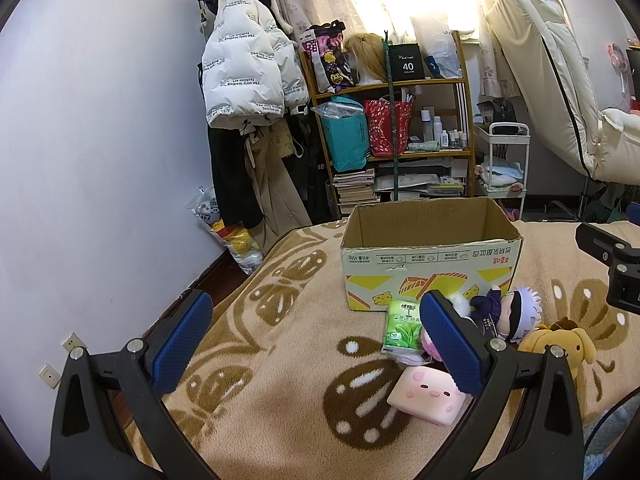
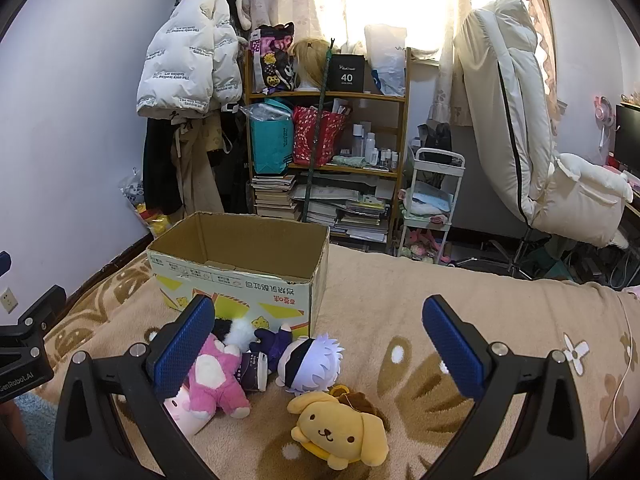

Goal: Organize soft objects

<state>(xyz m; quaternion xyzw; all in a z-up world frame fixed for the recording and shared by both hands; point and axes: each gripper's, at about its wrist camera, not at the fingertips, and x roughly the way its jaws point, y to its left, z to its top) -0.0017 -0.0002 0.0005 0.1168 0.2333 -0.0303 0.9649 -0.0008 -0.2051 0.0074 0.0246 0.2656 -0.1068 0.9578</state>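
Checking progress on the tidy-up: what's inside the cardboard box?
The cardboard box shows only bare inner walls and a strip of floor; no toys visible. Its front wall hides the near floor.

"40" on black box (image 2: 347, 73)

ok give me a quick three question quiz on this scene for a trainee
1. True or false: the cardboard box already holds a toy.
2. Which toy lies nearest the right hand-held gripper? A) yellow dog plush B) pink plush C) green tissue pack
3. Fill in: both hand-held grippers, including the left, are ____.

Key: 1 false, what shows of its inside is bare; 2 A; 3 open.
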